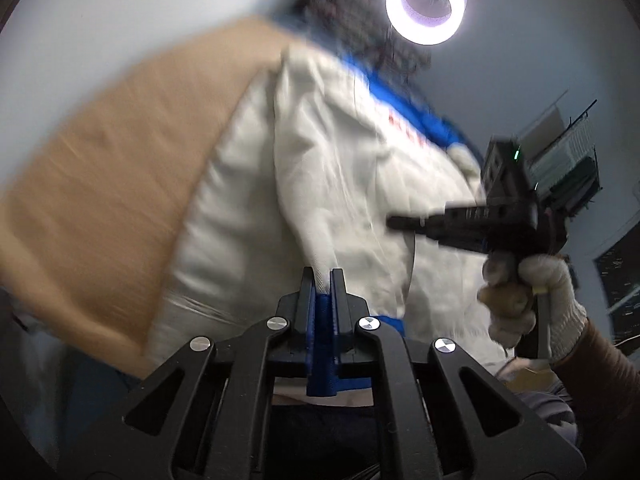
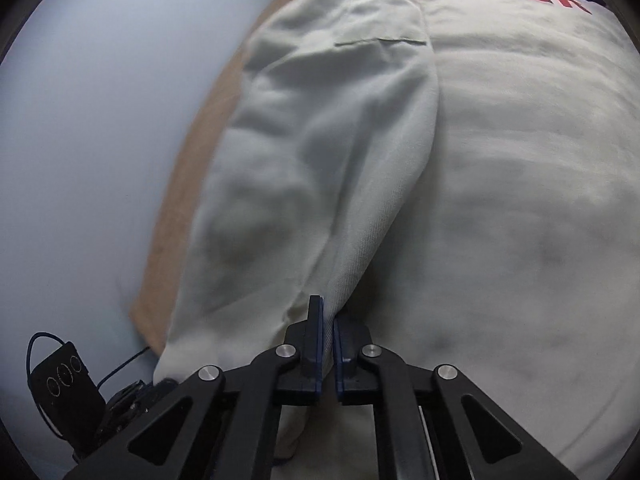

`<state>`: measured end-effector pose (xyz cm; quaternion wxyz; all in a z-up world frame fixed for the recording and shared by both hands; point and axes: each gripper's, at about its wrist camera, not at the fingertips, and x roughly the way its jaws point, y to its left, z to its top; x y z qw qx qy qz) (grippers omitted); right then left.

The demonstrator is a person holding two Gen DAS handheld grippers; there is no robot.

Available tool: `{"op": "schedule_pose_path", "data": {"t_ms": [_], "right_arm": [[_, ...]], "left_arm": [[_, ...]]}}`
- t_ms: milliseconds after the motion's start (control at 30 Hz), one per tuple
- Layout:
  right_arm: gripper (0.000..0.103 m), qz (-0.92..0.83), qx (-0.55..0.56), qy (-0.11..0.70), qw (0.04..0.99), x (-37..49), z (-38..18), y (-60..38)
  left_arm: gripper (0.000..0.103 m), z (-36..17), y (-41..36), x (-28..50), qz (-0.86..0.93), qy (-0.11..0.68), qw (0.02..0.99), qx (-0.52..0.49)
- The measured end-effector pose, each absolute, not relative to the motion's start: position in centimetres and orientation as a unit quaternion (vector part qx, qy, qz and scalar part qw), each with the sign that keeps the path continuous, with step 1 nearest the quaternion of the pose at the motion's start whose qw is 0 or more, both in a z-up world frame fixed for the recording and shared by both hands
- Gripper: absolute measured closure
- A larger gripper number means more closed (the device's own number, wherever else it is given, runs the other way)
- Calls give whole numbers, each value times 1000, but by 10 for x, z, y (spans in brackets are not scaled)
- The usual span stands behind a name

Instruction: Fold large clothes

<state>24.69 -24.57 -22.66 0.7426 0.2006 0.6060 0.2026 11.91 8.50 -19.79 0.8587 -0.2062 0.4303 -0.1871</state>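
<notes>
A large cream garment with a blue band and red letters lies on a tan table. My left gripper is shut, pinching a raised fold of the cream cloth between its blue pads. In the left wrist view, a gloved hand holds my right gripper, whose tip meets the garment's right side. In the right wrist view, my right gripper is shut on the narrow end of a long cream sleeve or fold that runs away from the jaws over the garment's body.
A ring light glares overhead. A wire shelf rack stands at the far right. A black device with a cable sits low on the left beside the table's edge. Pale floor lies beyond that edge.
</notes>
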Motion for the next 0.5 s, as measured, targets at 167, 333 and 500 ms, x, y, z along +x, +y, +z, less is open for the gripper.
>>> {"op": "schedule_pose_path", "data": {"t_ms": [167,333,500], "right_arm": [[77,217,116,640,728,243,-223,-218],[76,222,43,613,757,251,-188,-211],[67,238,43,551,799,302,-144,-188]], "left_arm": [[99,-213,92,112,-155,445,866,-168],[99,-229,90,114,-154,456,860,-168],[99,-228,101,107,-156,450,864,-164]]}}
